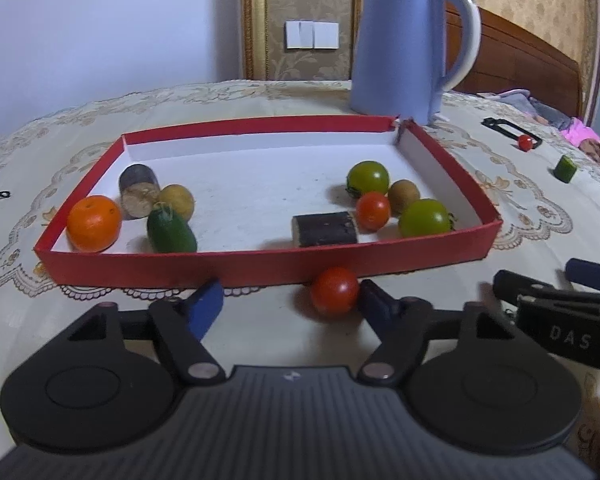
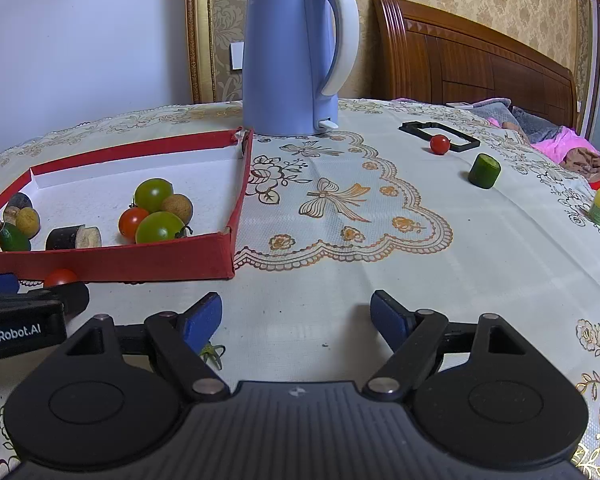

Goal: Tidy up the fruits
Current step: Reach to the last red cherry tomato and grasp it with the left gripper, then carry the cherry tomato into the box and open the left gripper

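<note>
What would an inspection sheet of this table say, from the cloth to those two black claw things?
Surface: patterned tablecloth, round table.
Job's things: red tray holds an orange, green tomatoes and other pieces; one red tomato lies outside against its front wall; another tomato and a cucumber piece sit far right.
Clutter: blue kettle, black frame.
Grippers: left gripper open, tomato between its fingers; right gripper open, empty.
Cables: nothing seen.
Surroundings: wooden headboard, wallpaper.
</note>
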A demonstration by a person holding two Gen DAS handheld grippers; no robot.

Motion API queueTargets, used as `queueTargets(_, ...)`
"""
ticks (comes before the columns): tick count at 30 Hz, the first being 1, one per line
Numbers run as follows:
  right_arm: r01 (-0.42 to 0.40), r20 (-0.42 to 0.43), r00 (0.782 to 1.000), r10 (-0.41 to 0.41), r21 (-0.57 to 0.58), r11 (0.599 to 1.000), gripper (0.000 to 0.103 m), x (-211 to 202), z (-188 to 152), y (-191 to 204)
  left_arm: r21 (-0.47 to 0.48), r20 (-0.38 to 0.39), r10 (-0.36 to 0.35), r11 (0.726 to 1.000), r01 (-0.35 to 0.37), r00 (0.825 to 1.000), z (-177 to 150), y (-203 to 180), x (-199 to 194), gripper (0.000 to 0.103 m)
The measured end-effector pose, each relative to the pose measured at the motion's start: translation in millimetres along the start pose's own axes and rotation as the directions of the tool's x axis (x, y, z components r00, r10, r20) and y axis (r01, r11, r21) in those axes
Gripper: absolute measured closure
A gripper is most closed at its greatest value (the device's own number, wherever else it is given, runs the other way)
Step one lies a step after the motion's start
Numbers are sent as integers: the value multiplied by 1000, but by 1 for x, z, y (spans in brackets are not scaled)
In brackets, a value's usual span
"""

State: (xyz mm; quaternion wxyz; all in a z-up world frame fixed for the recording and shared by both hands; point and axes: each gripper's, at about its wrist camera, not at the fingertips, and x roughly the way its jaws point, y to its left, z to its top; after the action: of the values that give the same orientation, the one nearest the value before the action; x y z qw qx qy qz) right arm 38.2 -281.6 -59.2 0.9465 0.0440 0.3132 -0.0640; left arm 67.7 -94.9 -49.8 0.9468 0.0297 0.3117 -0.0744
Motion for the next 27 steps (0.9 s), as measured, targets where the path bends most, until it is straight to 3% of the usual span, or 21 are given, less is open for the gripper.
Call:
queueTargets(5, 0, 0, 1000, 0, 0, 1000, 21, 0, 0, 0, 2, 13, 11, 1000, -11, 1000, -1, 0, -1, 41)
queueTargets(9, 0, 0, 1000, 0, 0, 1000, 21, 0, 0, 0, -4, 23, 14, 1000, -14, 1000, -2, 5, -4, 62)
queueTargets(16, 0, 0, 1000, 0, 0, 1000, 21, 0, 0, 0, -18, 27, -35, 999, 36, 999, -3, 18, -7, 82)
queueTargets(27, 0, 0, 1000, 0, 0, 1000, 21, 0, 0, 0, -22, 38, -75, 997, 76, 996, -8, 24, -15, 82)
